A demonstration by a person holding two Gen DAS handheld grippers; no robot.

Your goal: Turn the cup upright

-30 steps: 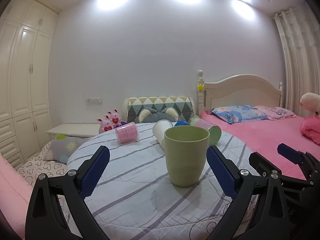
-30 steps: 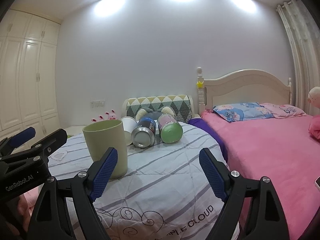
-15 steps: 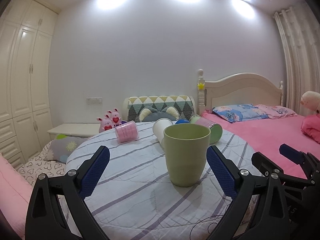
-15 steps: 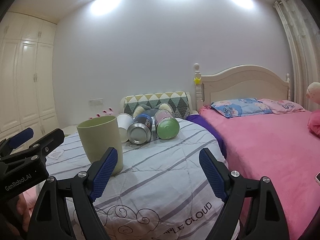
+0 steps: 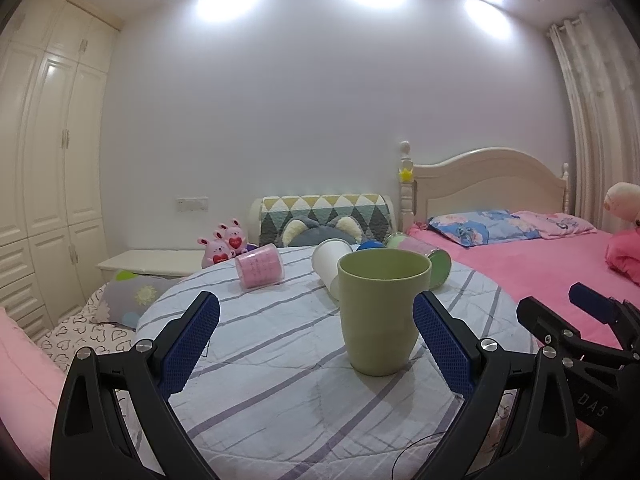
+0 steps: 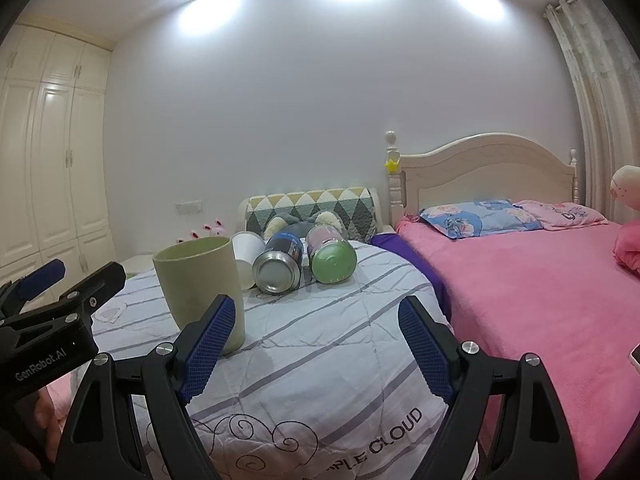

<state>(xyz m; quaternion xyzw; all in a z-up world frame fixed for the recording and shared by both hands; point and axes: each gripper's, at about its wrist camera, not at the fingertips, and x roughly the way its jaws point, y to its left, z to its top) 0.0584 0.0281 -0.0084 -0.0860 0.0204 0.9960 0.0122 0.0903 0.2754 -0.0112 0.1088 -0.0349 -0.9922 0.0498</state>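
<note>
A pale green cup [image 5: 382, 310] stands upright, mouth up, on the striped cloth of a round table [image 5: 272, 392]. It also shows in the right wrist view [image 6: 200, 284]. My left gripper [image 5: 316, 346] is open and empty, its blue pads [image 5: 188, 346] wide apart just short of the cup, which stands toward the right pad. My right gripper [image 6: 316, 348] is open and empty, to the right of the cup, with its left pad in front of the cup's base.
Behind the cup lie a white cup [image 5: 330, 260], a pink cup [image 5: 260, 266], a blue can [image 6: 280, 264] and a green-ended container [image 6: 332, 256], all on their sides. A pink bed [image 6: 540, 300] is to the right, a chair [image 5: 324, 218] behind the table.
Both views have shifted slightly; the cup stays upright in place. Both grippers remain open.
</note>
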